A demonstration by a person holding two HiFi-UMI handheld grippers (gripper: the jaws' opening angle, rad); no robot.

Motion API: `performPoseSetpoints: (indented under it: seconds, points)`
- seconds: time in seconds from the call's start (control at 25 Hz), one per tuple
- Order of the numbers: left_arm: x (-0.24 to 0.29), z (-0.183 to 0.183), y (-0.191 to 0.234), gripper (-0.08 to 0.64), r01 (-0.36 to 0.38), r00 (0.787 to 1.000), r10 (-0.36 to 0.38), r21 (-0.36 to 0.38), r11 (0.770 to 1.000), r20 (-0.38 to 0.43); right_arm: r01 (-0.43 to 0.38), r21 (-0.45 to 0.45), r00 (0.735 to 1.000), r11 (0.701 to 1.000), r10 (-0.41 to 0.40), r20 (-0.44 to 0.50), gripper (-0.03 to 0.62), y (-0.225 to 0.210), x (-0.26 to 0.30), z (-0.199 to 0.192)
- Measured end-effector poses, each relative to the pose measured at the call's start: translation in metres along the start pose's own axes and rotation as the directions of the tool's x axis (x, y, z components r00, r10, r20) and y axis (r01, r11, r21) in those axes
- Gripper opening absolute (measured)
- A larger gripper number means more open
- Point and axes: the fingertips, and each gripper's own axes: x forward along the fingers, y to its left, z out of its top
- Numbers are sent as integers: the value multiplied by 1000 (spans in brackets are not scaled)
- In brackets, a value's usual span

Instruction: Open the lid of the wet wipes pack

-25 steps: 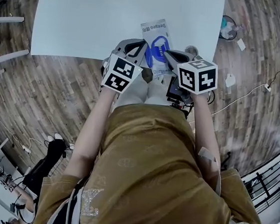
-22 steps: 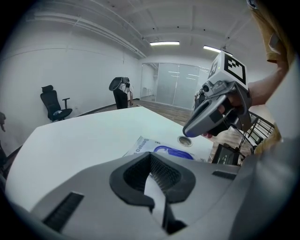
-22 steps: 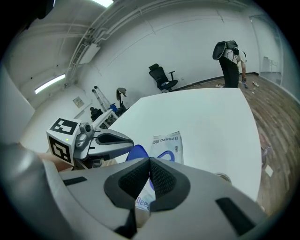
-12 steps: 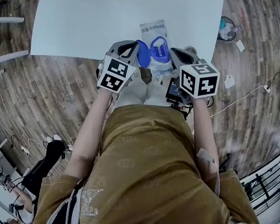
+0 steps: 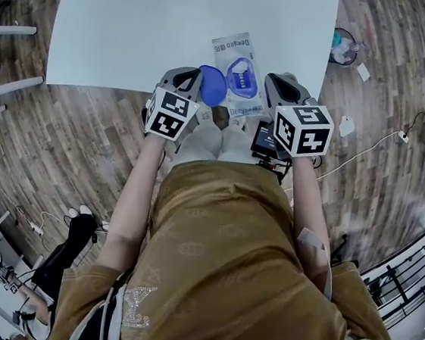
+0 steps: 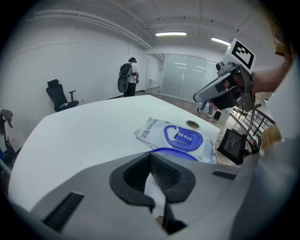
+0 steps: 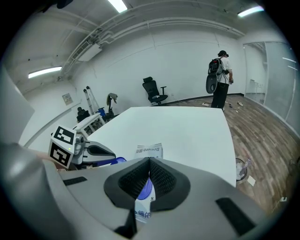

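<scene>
While the pack of wet wipes [image 5: 230,49] lies flat at the near edge of the white worktop [image 5: 137,27], a little right of that edge's middle, both claws are on it, one from each side. On the left side, the left claw [image 5: 199,80] has its pads pinched together on the rim of the blue lid [image 5: 211,85]. The lid is swung off to the pack's left and tipped up on edge. From the left gripper view, the blue rim [image 6: 173,152] shows as a thin arc just past the closed tips [image 6: 151,159]. Beyond it the pack's blue ring [image 6: 183,138] lies uncovered, with a blue label inside it.

Over on the right, the right claw [image 5: 271,88] is clamped on the pack's near right edge. The right gripper view shows the printed white-and-blue wrapper squeezed between the pads [image 7: 149,168].

Far off, past the worktop's far edge, a person with a backpack [image 7: 218,77] stands on the wooden floor, and an office chair [image 7: 154,91] sits by the wall.
</scene>
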Motion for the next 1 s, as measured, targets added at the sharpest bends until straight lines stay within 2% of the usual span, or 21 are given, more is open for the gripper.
performPoseSetpoints:
  seconds: [0.32,0.76,0.88,1.0]
  points:
    - [6,-5,-4,6,7,1000,-7,10,1000,5,42,8,998,999,-42,36,8,-5,-10,-3]
    - [22,-25,-6,6,-4,996,8,47,999,-90,117,4,986,993,-116,120,9,-15,-19,3]
    - [25,-25,-6,6,-22,995,27,60,998,-91,111,5,986,994,-111,128,8,-14,-20,5]
    - [25,-25,-7,6,-32,995,38,65,997,-91,122,9,975,992,-122,188,8,-14,-29,13]
